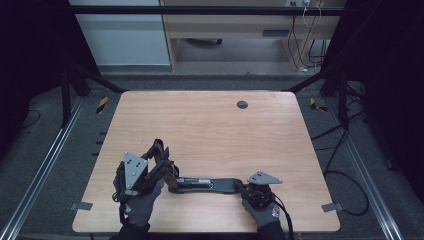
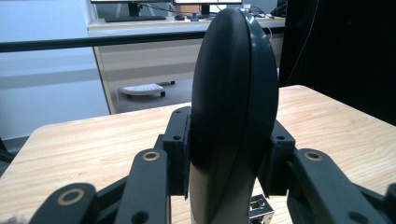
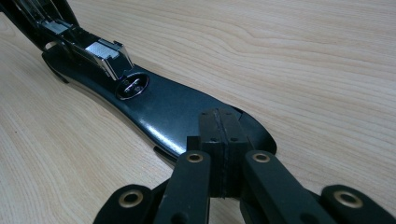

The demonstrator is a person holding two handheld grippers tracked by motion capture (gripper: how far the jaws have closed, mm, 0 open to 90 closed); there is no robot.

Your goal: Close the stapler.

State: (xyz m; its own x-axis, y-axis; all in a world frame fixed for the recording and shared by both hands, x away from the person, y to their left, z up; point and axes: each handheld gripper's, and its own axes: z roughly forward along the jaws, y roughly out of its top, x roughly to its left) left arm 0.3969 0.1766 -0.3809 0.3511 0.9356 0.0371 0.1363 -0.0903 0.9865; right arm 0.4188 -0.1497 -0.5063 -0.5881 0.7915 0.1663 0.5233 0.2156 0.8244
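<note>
Stapler work, mid-table near the person's edge. Large black plastic desk stapler [image 1: 207, 184] lies opened out on the pale wooden table [image 1: 210, 125]: base flat, metal staple channel [image 3: 105, 53] exposed. Right gripper [image 3: 218, 135], jaws pressed together, bears down on the base's rounded front end, seemingly to pin it. Left gripper [image 2: 229, 154] pinches the raised rounded top cover [image 2: 233, 93] across its width, likely holding it swung back for loading.
</note>
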